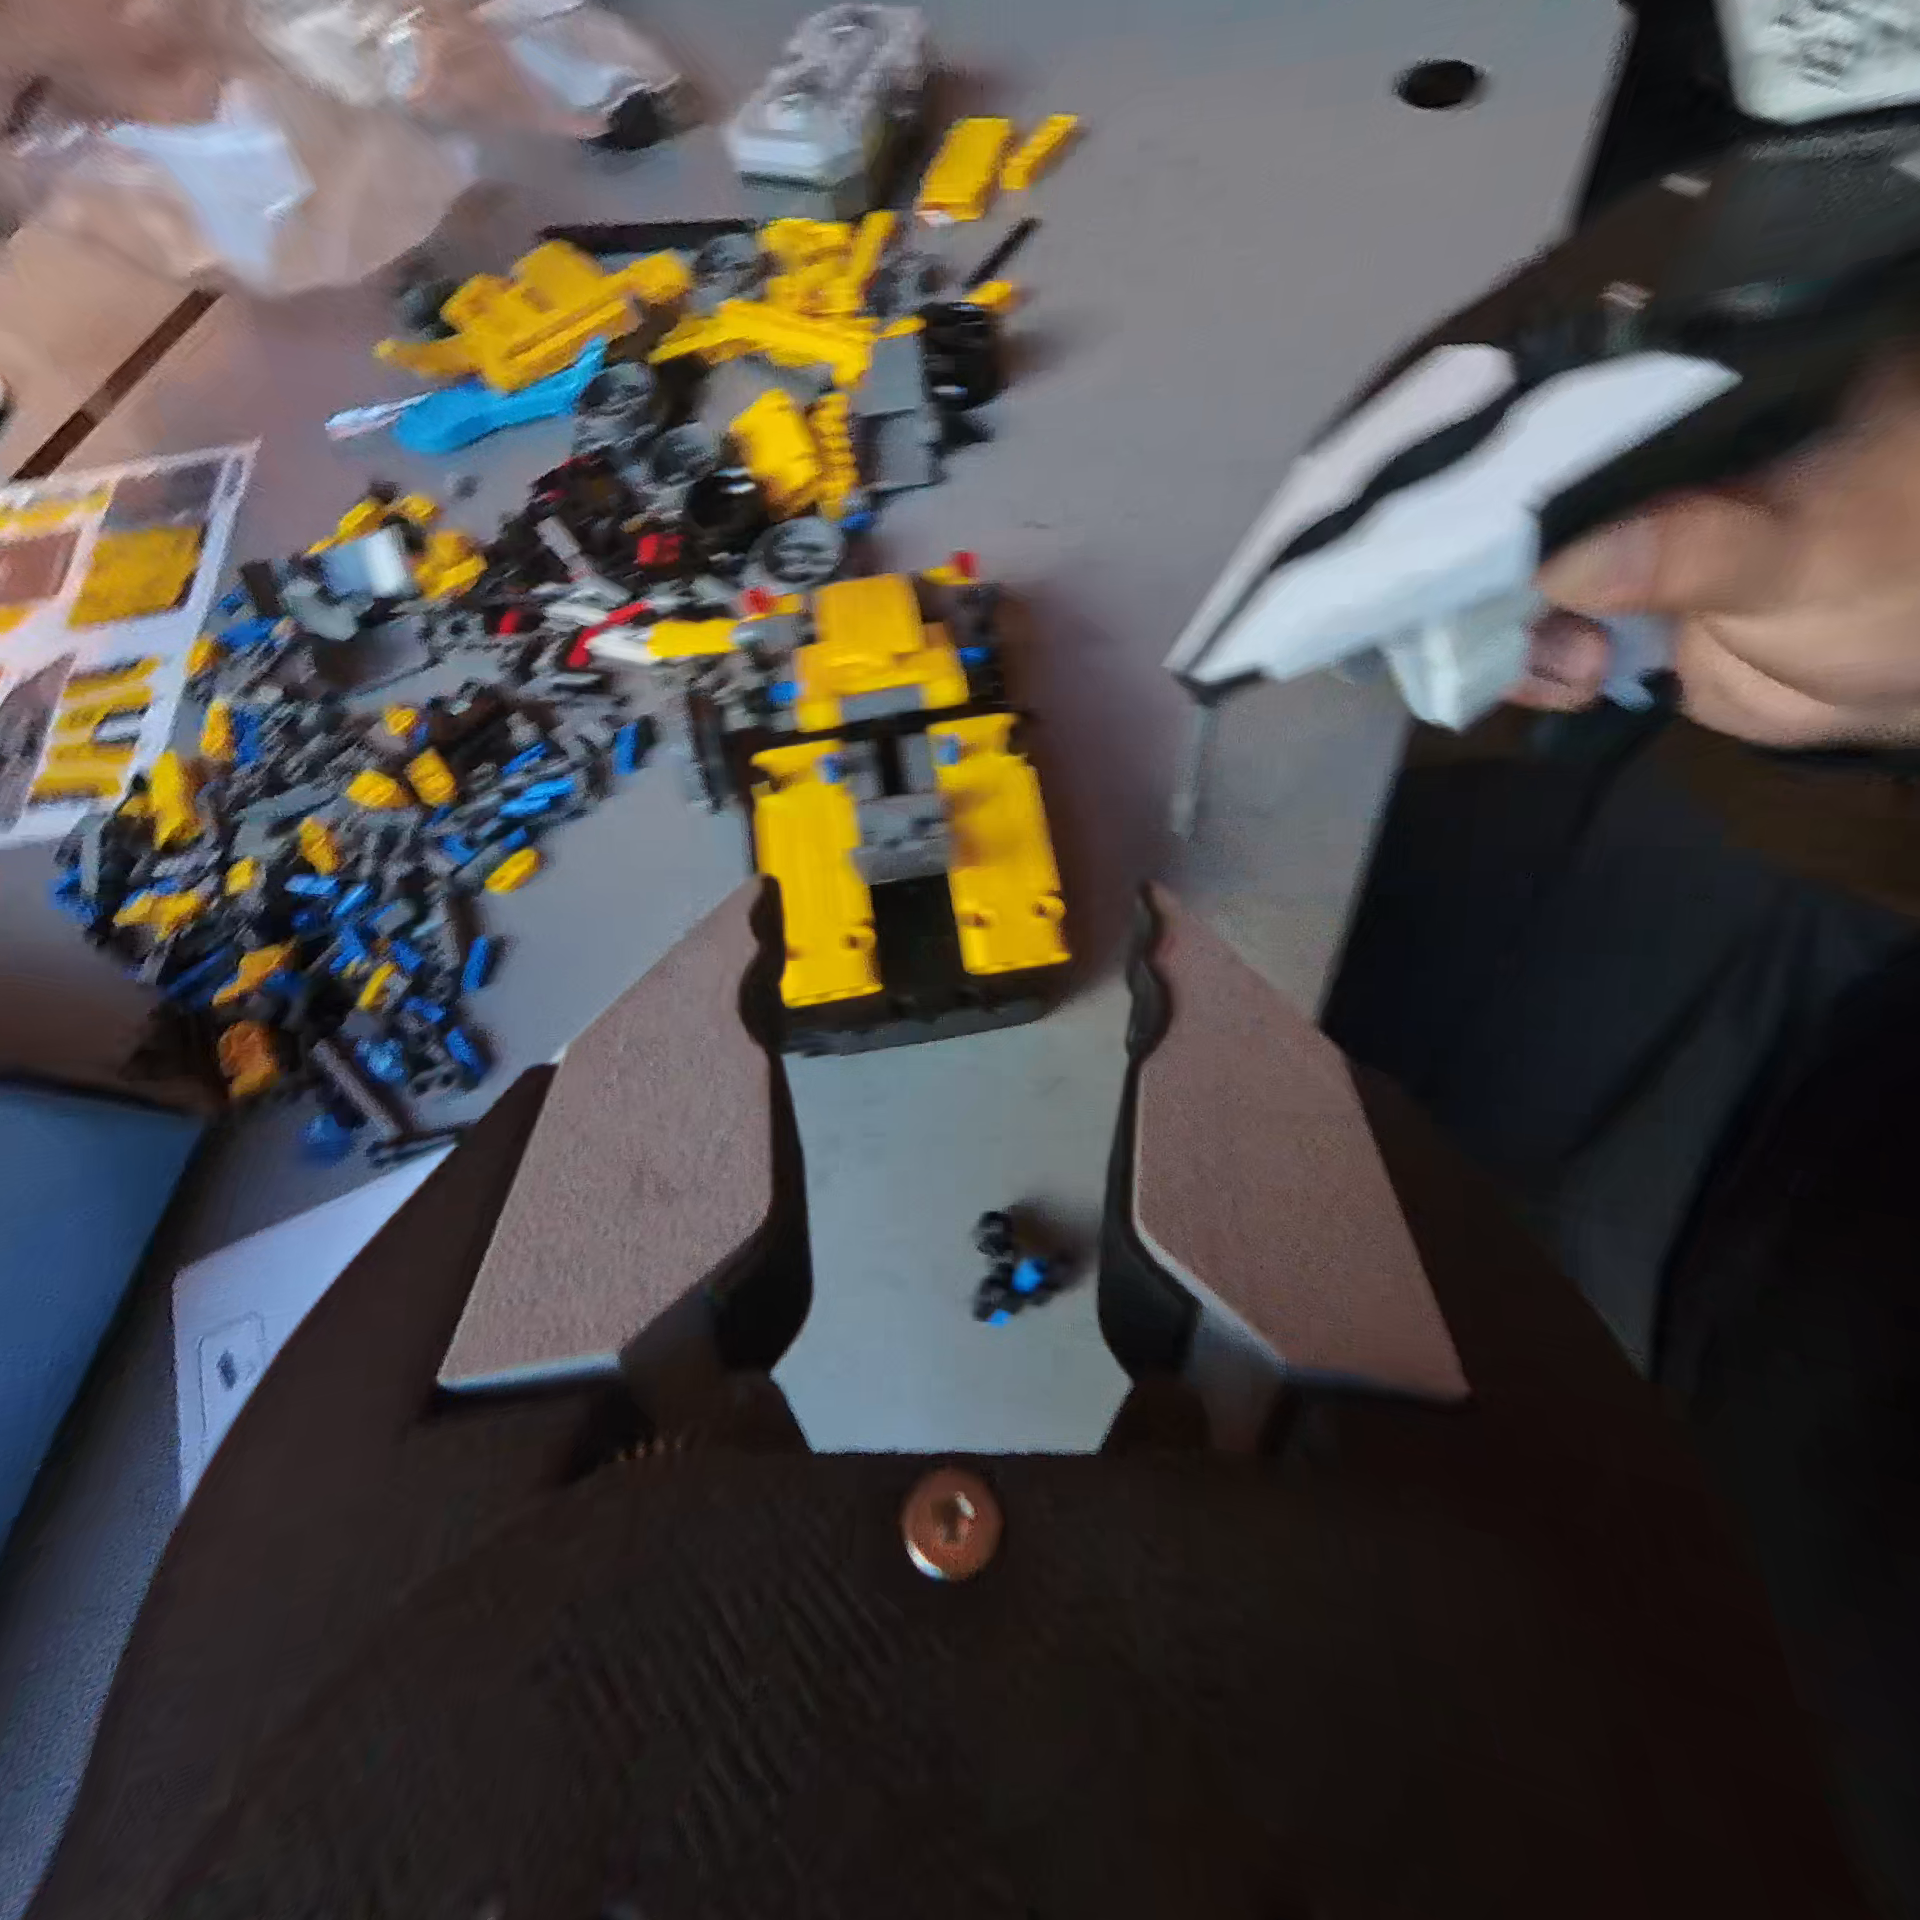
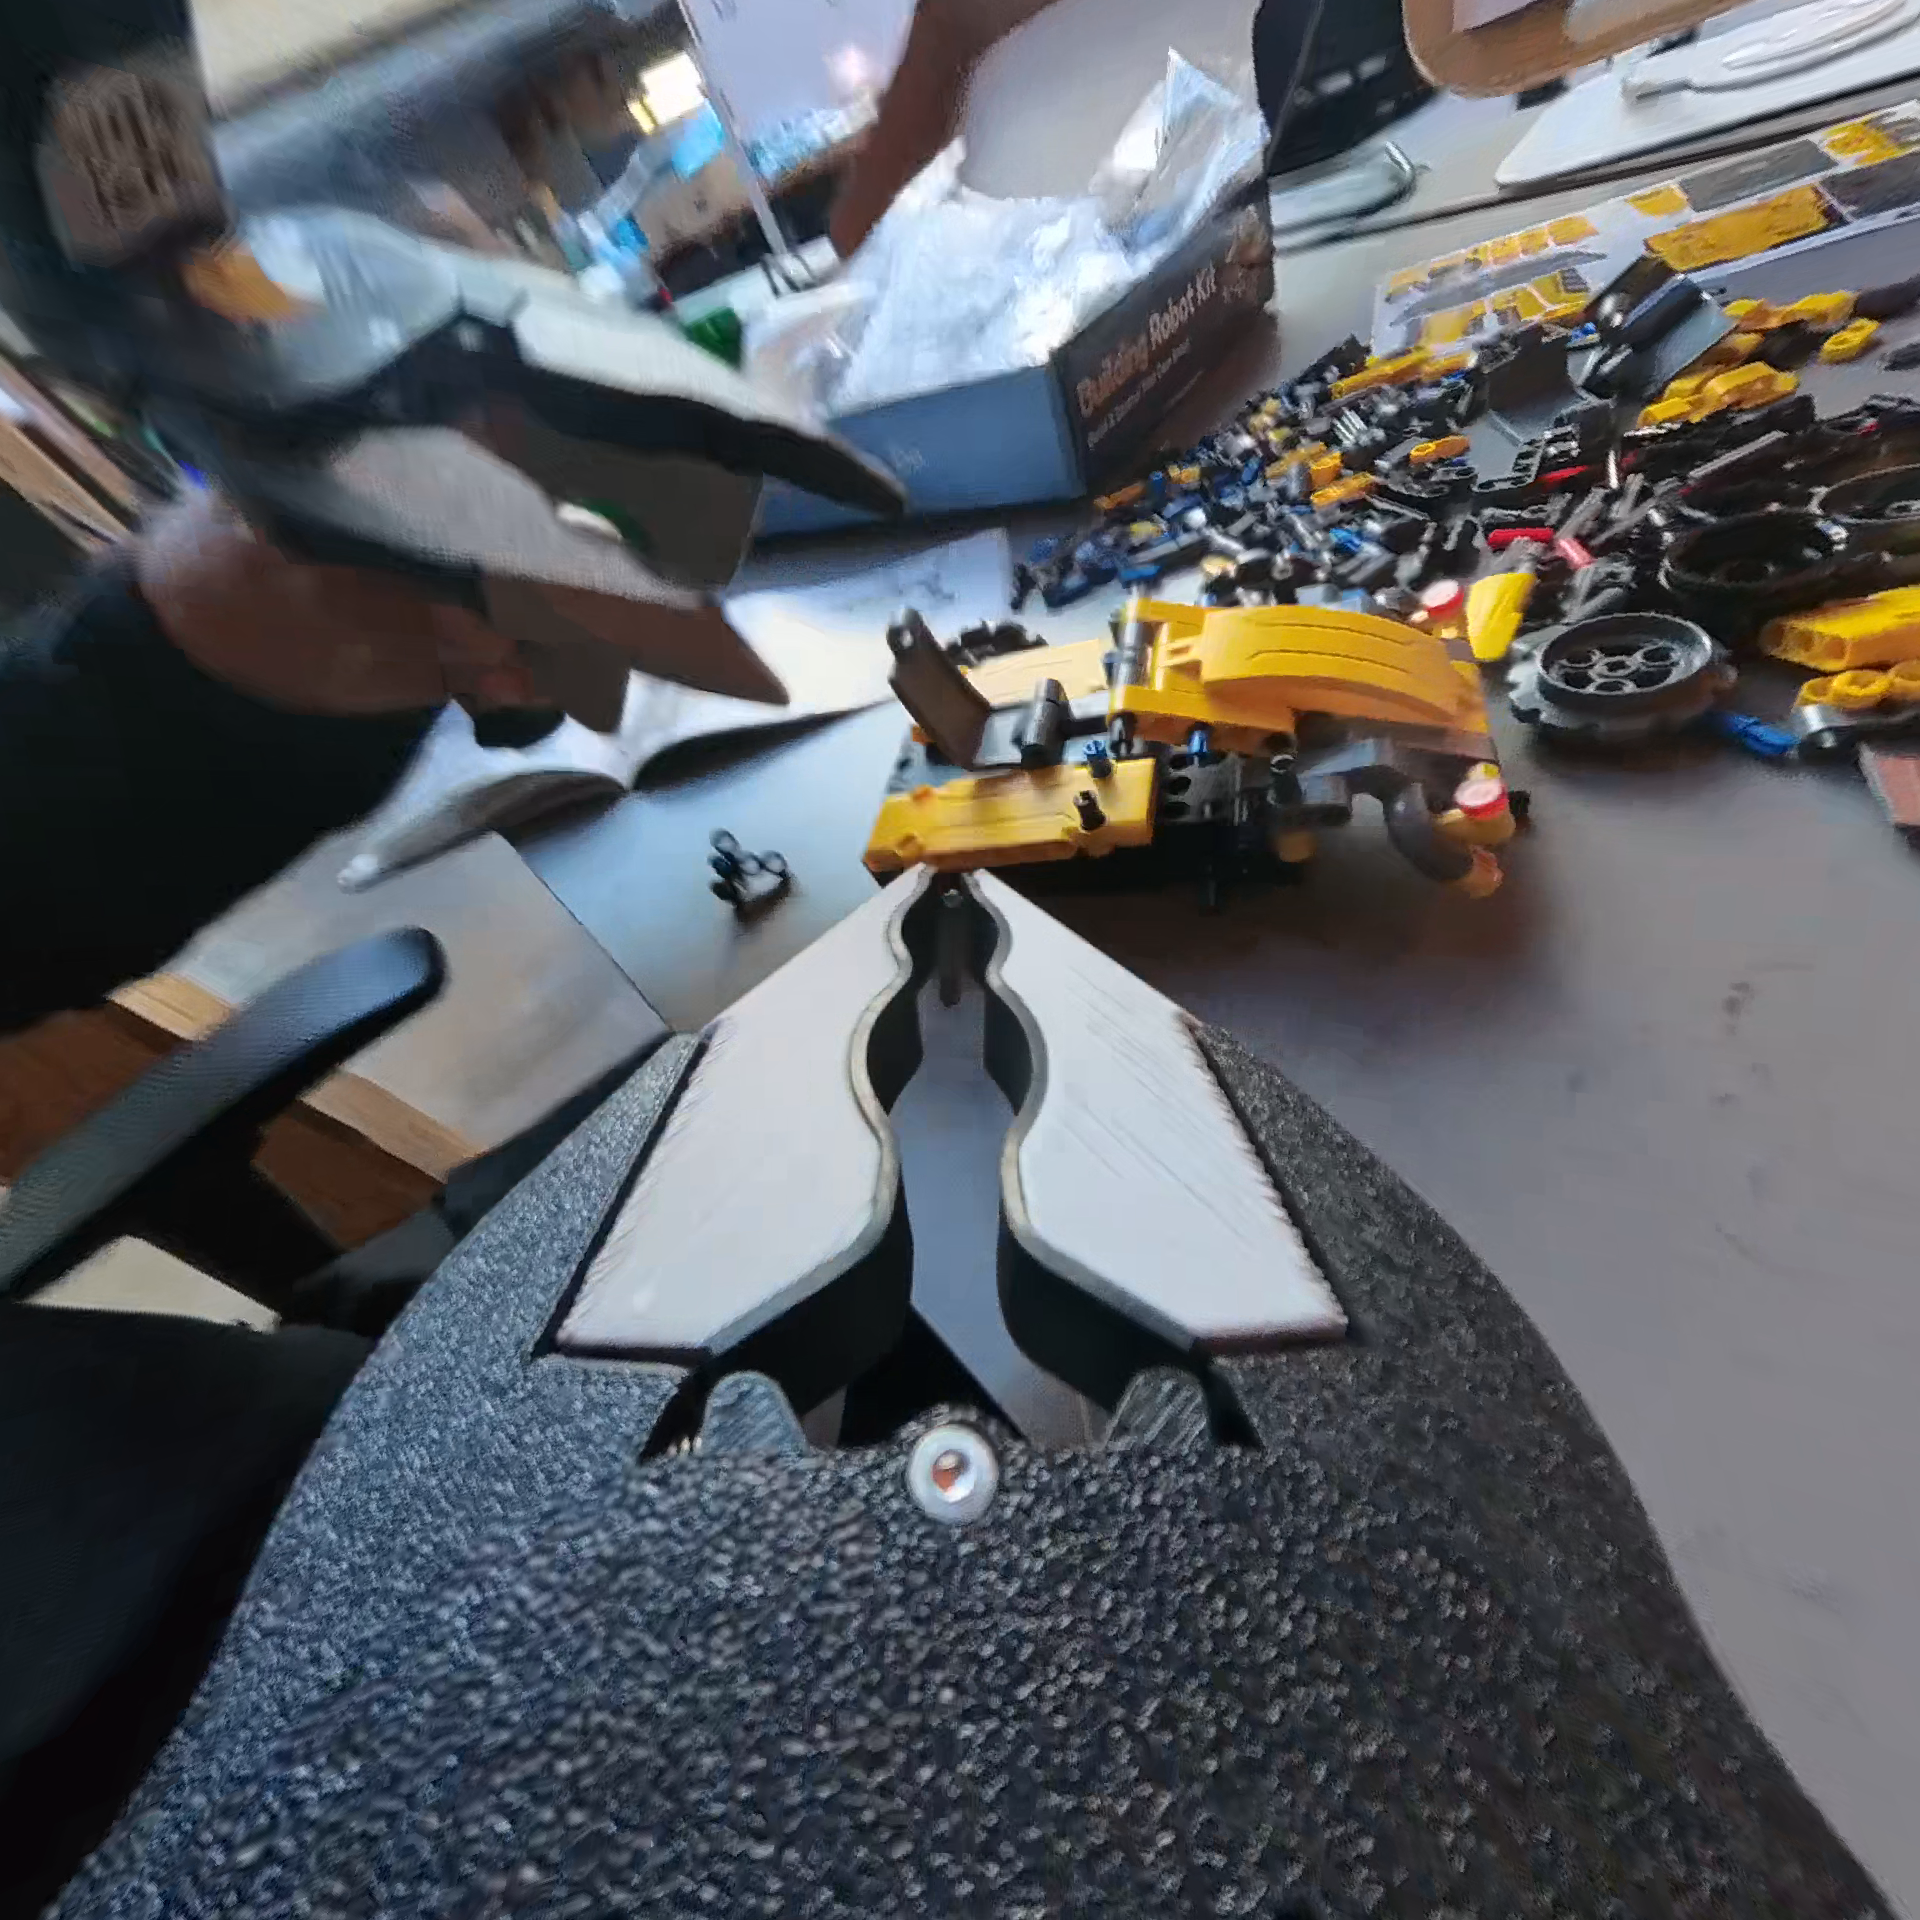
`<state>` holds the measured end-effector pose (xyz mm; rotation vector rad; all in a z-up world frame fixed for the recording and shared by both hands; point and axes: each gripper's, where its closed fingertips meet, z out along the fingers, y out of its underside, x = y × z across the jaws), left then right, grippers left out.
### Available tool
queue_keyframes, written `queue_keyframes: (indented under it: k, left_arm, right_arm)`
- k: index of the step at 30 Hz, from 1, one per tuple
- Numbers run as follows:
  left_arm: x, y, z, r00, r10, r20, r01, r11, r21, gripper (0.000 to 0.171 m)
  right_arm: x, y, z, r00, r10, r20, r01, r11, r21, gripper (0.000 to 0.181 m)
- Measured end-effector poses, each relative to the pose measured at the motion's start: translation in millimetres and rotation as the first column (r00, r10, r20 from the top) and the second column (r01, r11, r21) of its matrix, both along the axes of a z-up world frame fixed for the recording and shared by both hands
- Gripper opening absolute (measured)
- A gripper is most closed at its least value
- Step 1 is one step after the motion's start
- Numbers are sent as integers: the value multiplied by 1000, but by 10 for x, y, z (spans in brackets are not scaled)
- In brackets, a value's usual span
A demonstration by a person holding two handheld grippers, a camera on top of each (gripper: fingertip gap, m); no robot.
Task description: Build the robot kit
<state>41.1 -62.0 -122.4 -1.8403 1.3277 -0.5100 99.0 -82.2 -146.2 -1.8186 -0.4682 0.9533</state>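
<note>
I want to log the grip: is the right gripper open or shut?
Shut on a small dark pin: the right gripper fingertips nearly meet around the pin, just before the yellow model.

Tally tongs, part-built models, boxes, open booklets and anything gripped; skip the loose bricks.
Tongs: 2 (left tongs, right tongs)
Part-built yellow vehicle: 1
Kit box: 1
Open booklet: 1
Black pin, gripped by right tongs: 1
Total: 6

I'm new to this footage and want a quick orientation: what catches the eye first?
A half-built yellow and black brick vehicle sits mid-table, just ahead of the open left gripper. A sprawl of loose yellow, blue and black pieces lies to its left. The right gripper is pinched on a small dark pin near the vehicle's yellow side.
</note>
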Motion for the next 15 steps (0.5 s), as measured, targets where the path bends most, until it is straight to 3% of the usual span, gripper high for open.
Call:
queue_keyframes:
  k: [3, 6, 8, 11, 15]
  left_arm:
    - [186, -365, -24, 989, -142, -51, 146, 986, 83, 47]
    - [317, -524, -138, 969, -226, -99, 238, 963, 125, 28]
    - [372, -592, -186, 965, -252, -77, 258, 963, 80, 23]
    - [400, -672, -155, 957, -291, -17, 292, 955, 46, 2]
    - [361, -689, -161, 946, -321, -34, 323, 945, 48, 1]
  right_arm:
    - [5, -59, 196, 988, 39, -152, -40, 999, 2, 3]
    - [-60, -179, 361, 968, 99, -229, -92, 995, 40, 3]
    - [-112, -259, 418, 965, 125, -232, -113, 991, 68, 3]
    - [-145, -353, 467, 964, 141, -225, -122, 988, 99, 3]
    - [-119, -435, 448, 965, 152, -213, -130, 985, 113, 3]
